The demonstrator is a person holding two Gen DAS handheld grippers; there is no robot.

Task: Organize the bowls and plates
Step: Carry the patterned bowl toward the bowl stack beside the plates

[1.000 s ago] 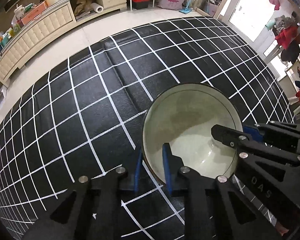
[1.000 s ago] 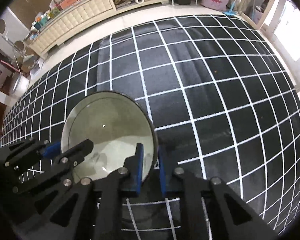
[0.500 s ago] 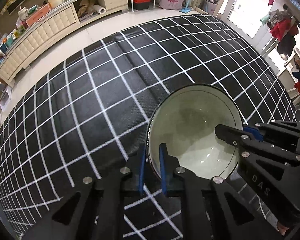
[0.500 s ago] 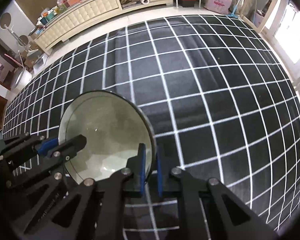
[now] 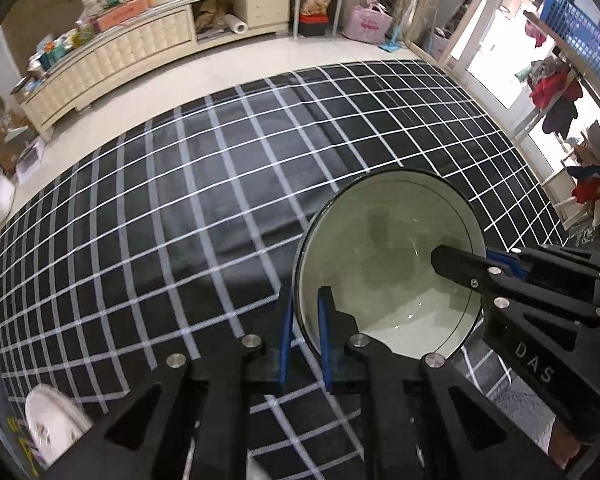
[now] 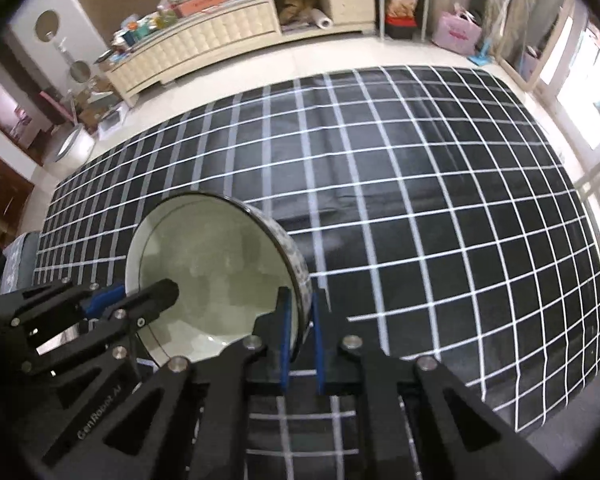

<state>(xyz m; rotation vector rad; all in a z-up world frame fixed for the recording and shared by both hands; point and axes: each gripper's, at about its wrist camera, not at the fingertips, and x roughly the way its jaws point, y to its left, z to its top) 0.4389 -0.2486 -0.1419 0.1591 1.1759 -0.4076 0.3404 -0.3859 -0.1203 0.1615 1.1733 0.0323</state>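
Observation:
A pale green bowl [image 5: 384, 252] with a dark rim and a speckled outer wall is held by both grippers above the black grid cloth [image 5: 204, 184]. My left gripper [image 5: 305, 334] is shut on the bowl's left rim. My right gripper [image 6: 300, 332] is shut on the bowl's [image 6: 216, 276] right rim, and shows in the left wrist view [image 5: 496, 268] reaching in from the right. A white dish [image 5: 50, 420] with a faint pattern shows at the lower left of the left wrist view, partly cut off.
The grid cloth [image 6: 420, 208] covers the whole table. Beyond its far edge is tiled floor and a long cream cabinet [image 5: 132, 52] with clutter. A window and hanging clothes [image 5: 556, 100] are at the right.
Both grippers have lifted the bowl up from the cloth and tilted it. The left gripper closed on the rim. The view now takes in more of the room and the white dish.

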